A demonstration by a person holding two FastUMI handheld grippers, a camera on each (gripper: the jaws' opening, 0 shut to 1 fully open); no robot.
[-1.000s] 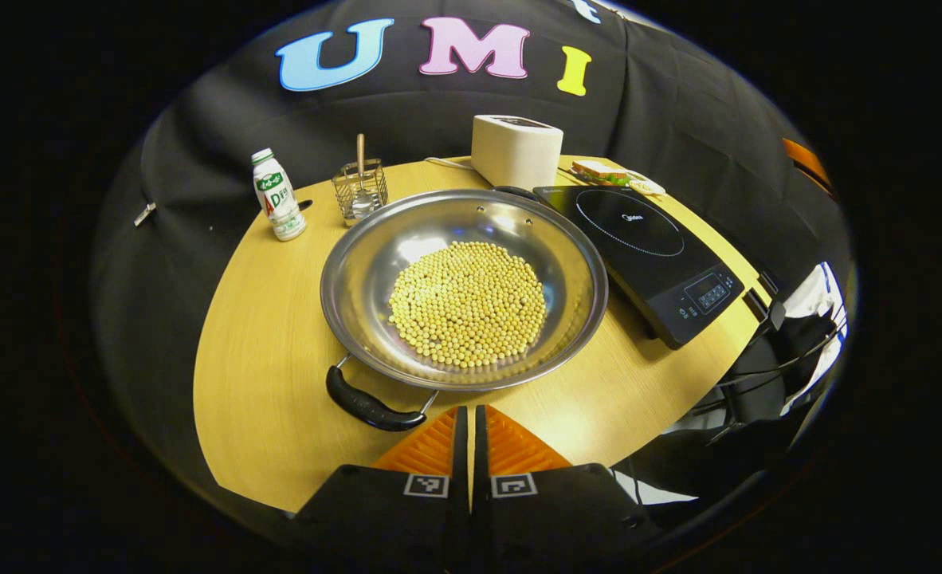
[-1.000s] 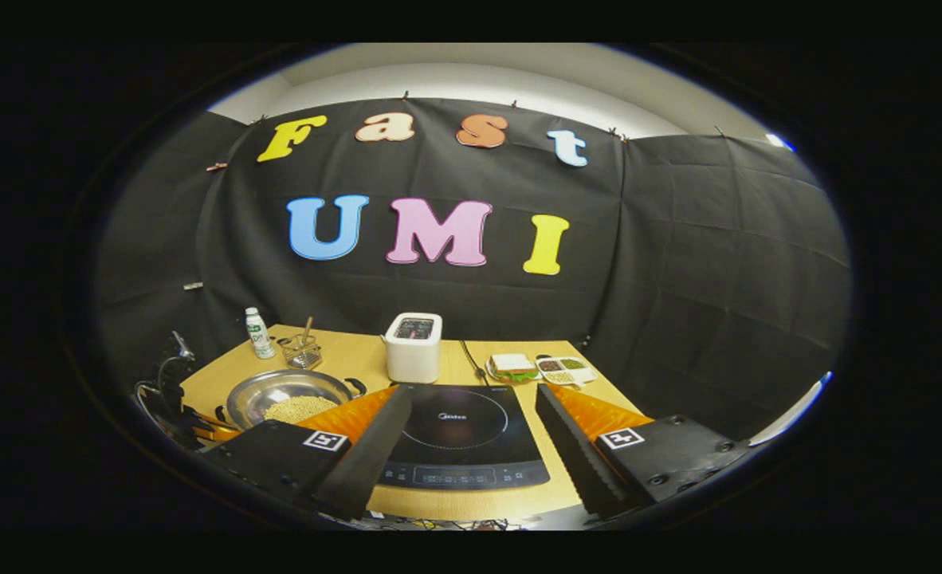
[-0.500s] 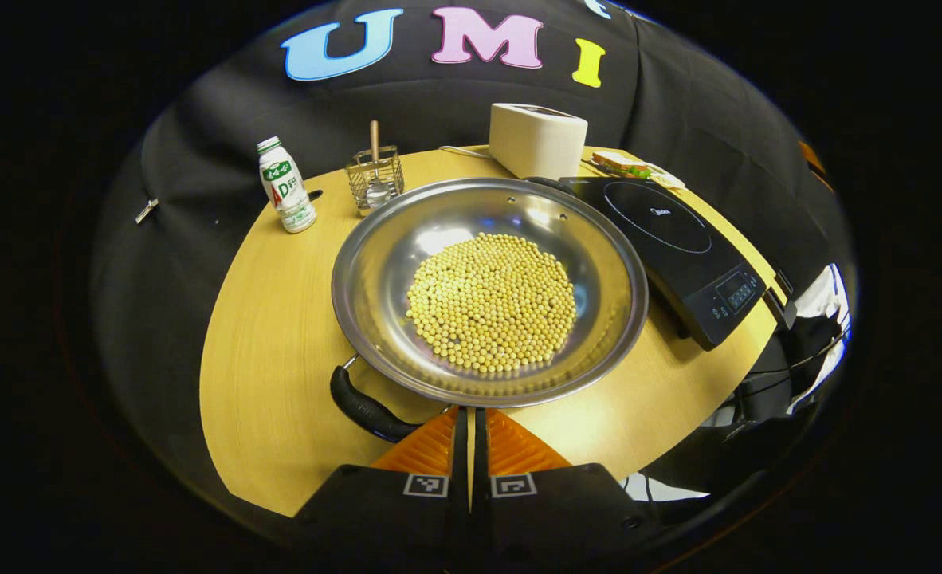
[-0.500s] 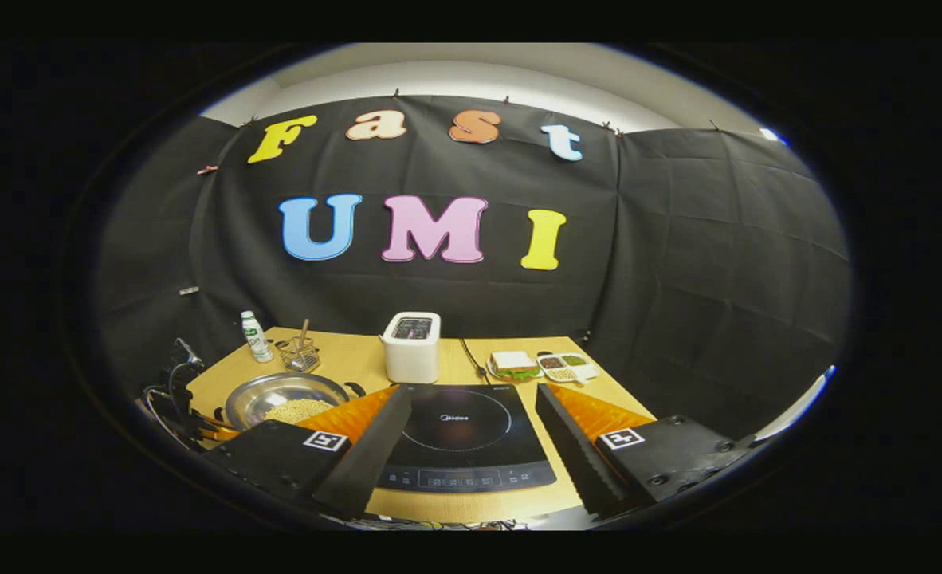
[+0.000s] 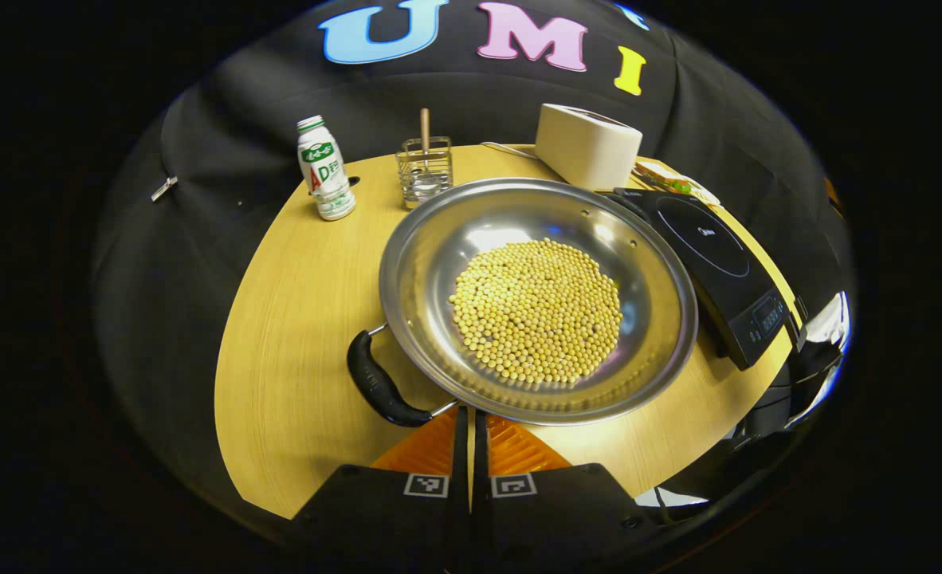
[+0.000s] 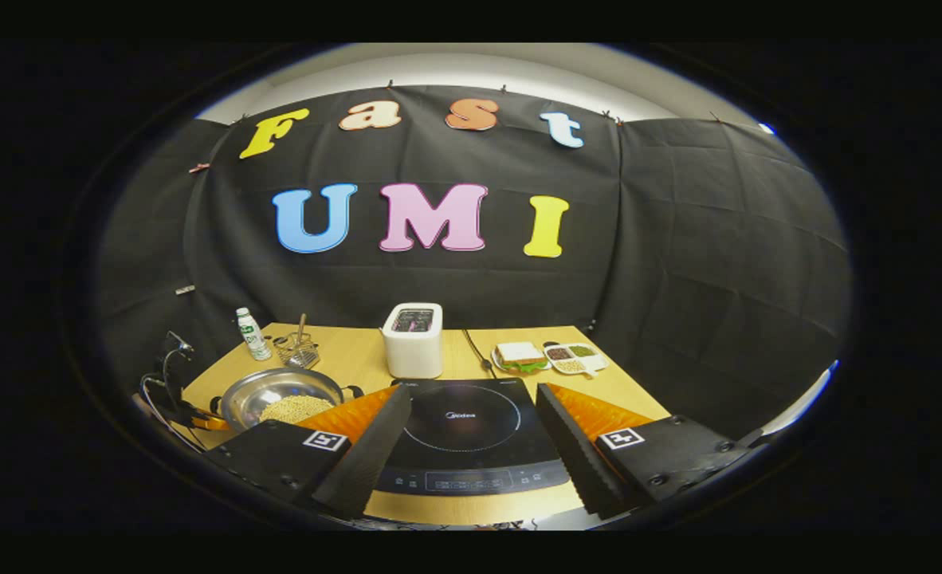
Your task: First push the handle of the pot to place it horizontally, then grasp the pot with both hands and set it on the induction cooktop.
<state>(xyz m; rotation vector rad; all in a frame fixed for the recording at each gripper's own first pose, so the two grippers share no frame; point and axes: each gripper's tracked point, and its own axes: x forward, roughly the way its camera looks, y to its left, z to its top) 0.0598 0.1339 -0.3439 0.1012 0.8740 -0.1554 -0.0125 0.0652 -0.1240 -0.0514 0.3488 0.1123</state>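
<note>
Left gripper (image 5: 471, 430) fingers pressed together — right gripper (image 6: 471, 434) fingers spread wide apart.

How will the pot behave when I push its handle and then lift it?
The pot, wide shiny steel, will probably pivot easily on the table. The loose beans likely shift if it tilts. Closed left gripper suits pushing the black handle.

Wooden table (image 5: 296, 319) seen below. Milk bottle (image 5: 323, 168) at 11 o'clock, wire basket (image 5: 424, 169) beside it. White toaster (image 5: 587, 146) at 1 o'clock; sandwich (image 6: 520, 355) and divided dish (image 6: 573, 357) placed farther right.
</note>
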